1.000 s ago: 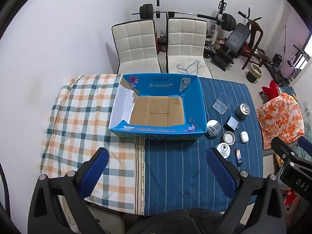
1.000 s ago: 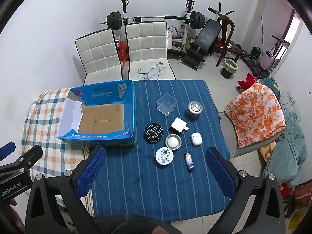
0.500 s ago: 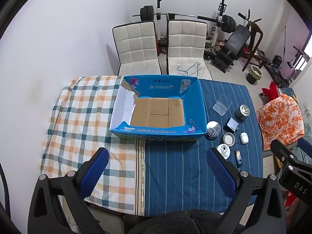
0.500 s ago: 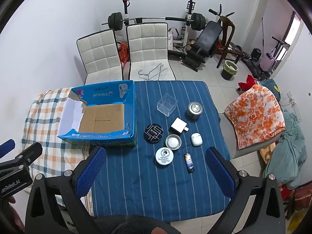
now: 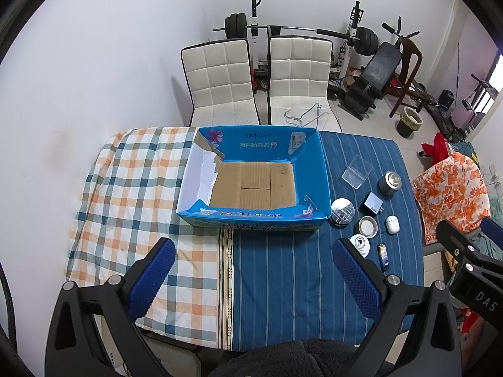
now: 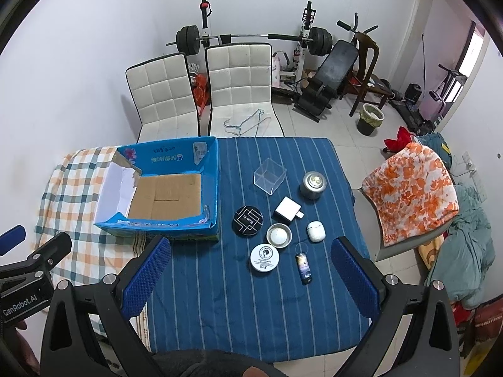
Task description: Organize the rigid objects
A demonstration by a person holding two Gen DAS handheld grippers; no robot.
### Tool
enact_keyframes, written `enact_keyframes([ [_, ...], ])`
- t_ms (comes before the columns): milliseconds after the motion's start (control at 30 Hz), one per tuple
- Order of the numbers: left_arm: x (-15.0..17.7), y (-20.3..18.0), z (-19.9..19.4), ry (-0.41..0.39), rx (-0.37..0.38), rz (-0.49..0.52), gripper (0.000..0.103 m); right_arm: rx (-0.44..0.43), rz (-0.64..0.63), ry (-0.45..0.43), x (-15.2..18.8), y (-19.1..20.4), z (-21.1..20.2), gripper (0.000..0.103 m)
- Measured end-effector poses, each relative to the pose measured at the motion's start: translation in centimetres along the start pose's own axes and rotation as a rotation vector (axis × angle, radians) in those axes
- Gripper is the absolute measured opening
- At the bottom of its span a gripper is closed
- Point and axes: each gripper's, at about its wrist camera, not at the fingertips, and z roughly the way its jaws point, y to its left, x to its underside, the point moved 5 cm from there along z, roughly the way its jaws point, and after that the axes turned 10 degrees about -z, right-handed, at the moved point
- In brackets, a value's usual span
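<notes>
Both my grippers hang high above the table, the left gripper [image 5: 250, 264] and the right gripper [image 6: 250, 260] each spread wide with nothing between the blue pads.

An open blue box [image 6: 211, 185] sits where the checked cloth [image 5: 132, 188] meets the striped blue cloth [image 6: 239, 292]; only its bare cardboard floor shows inside. To its right, well apart from my grippers, the small items lie in a loose cluster: a clear cube [image 6: 269, 176], a metal can [image 6: 313, 184], a white charger [image 6: 287, 209], a black disc [image 6: 247, 221] just beside the box's right wall, a small tin [image 6: 278, 235], a white earbud case [image 6: 315, 231], a white round tin [image 6: 264, 257] and a dark lighter-like piece [image 6: 304, 267].

None of them touches another as far as I can tell. The near part of the striped cloth lies bare from the cluster to the table's front edge, and the checked side left of the box is bare too.

Two white chairs [image 5: 261, 81] stand against the table's far edge, a wire hanger [image 6: 245, 124] on one seat, a weight bench [image 6: 327, 75] behind. A chair draped in orange floral cloth [image 6: 411, 188] stands close to the right edge.
</notes>
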Motion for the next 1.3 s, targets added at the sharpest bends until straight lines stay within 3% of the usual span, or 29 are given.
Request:
enact_keyframes([
  [1300, 0.1, -0.1, -0.2, -0.012, 0.000, 0.000, 0.103, 0.011, 0.001, -0.025, -0.8, -0.2, -0.9, 0.103],
])
